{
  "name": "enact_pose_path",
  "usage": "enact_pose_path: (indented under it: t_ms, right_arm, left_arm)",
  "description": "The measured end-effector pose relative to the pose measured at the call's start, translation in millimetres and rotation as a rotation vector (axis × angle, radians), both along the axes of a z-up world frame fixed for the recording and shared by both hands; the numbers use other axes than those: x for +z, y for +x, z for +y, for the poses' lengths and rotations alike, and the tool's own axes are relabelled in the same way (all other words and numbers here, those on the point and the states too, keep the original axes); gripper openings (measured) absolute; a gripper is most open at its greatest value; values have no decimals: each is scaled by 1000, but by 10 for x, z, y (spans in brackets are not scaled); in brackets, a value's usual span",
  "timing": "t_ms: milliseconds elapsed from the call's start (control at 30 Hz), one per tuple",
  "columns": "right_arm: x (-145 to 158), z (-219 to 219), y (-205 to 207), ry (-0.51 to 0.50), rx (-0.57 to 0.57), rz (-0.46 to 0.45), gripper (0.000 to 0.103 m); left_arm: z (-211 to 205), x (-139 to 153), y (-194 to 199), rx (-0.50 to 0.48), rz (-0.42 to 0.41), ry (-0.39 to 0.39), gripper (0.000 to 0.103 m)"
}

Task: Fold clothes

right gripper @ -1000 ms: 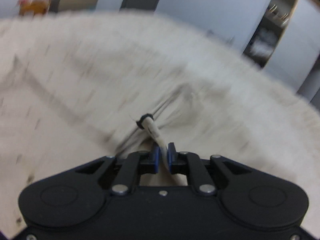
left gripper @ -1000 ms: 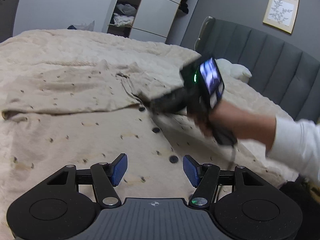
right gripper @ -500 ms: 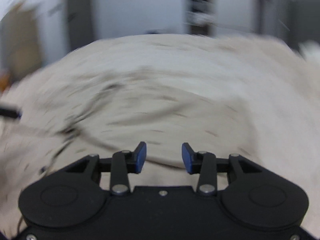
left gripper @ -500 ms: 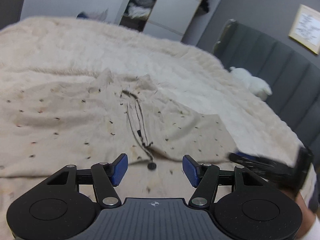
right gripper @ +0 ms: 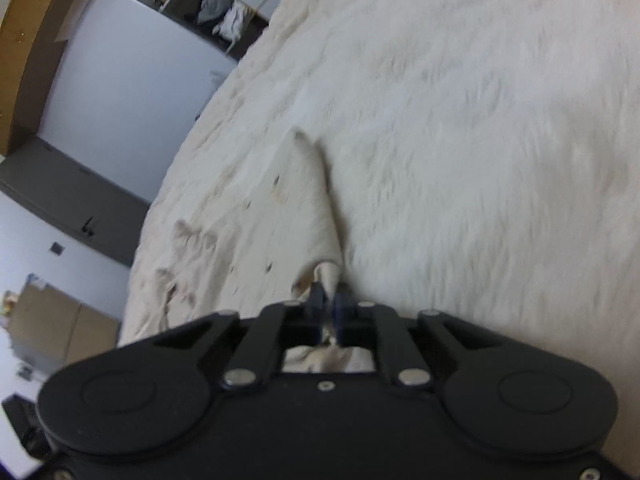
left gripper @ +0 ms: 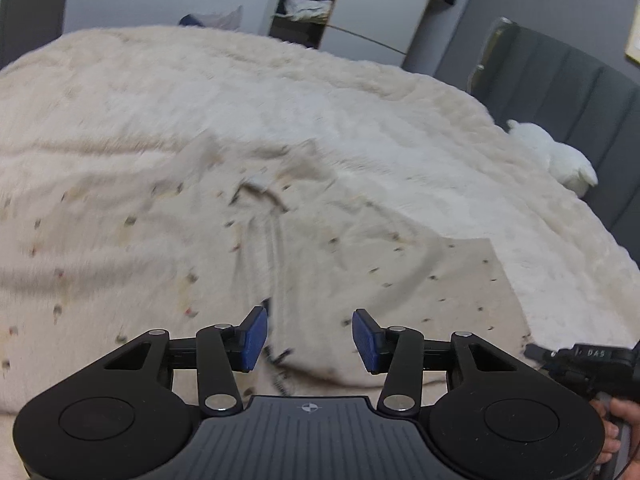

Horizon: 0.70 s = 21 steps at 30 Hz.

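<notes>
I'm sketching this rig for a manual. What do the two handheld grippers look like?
The left gripper is matte black, with two round discs, silver pivot screws, blue ribbed pads, a ridged grey centre plate and a small crosshair mark. The right gripper has the same black build, with dark blue pads.

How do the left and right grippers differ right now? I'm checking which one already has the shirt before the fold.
The right gripper is shut on a pinch of the beige speckled shirt; the left gripper has a clear gap, its jaws closing with nothing pressed between them. The right grips the garment's edge next to the fluffy white blanket; the left hovers above the shirt's buttoned front. Both have black bodies with blue pads.
</notes>
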State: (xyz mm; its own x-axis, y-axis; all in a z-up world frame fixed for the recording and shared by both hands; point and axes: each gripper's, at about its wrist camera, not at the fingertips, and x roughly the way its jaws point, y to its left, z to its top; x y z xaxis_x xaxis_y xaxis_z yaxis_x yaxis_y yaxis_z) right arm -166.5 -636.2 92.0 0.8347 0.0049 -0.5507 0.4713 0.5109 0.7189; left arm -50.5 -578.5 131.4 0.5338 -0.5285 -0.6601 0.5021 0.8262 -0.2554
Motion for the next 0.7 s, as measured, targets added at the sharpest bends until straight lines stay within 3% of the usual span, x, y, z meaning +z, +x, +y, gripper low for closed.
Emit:
enact_pose_path:
  t_ms: [133, 333, 500, 700]
  right_arm:
    - [56, 7, -100, -29, 39, 1, 3]
    - [117, -25, -136, -52, 58, 11, 3]
    - [130, -14, -56, -80, 77, 42, 3]
    - [118, -31, -88, -76, 91, 37, 3]
  left_arm:
    - [-458, 252, 5, -109, -6, 36, 43]
    - [-1877, 519, -44, -246, -21, 224, 50]
    - [-2820, 358, -78, -275, -5, 363, 51]
    - [-3741, -107, 85, -263, 7, 511, 49]
